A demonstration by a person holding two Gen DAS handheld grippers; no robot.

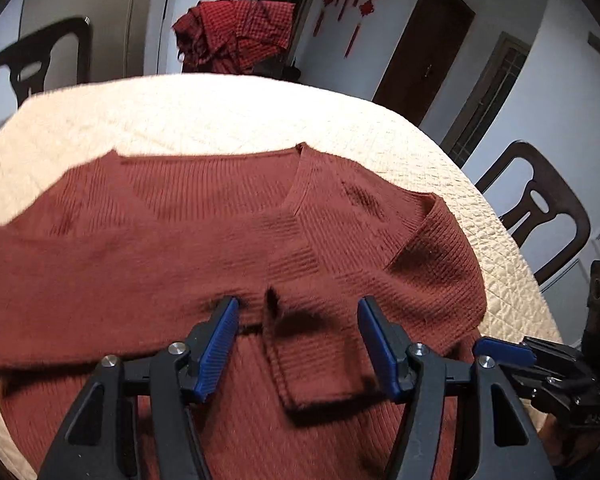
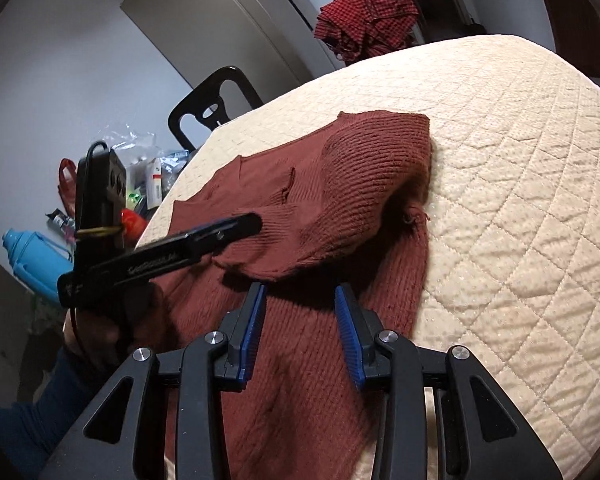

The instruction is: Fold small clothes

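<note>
A rust-red ribbed sweater (image 1: pixel 180 240) lies flat on the cream quilted table cover (image 1: pixel 220 112), neckline toward the far side. Its sleeves are folded in across the body. In the left wrist view my left gripper (image 1: pixel 298 304) hovers open over the sweater's middle; a folded sleeve cuff (image 1: pixel 316 364) lies beneath the gap, untouched by the pads. My right gripper (image 2: pixel 300 290) is open just short of the raised sleeve fold (image 2: pixel 340 216), nothing between its blue pads. The left gripper (image 2: pixel 220 234) shows from the side over the sweater's left part. The right gripper's blue pad (image 1: pixel 504 350) peeks in at right.
A red checked cloth (image 1: pixel 236 36) hangs over a chair beyond the table's far edge. Dark wooden chairs (image 1: pixel 540 216) stand around the table. Left of the table lie a blue bottle (image 2: pixel 36 264) and plastic bags (image 2: pixel 148 172). A blue sleeve (image 2: pixel 24 432) is at lower left.
</note>
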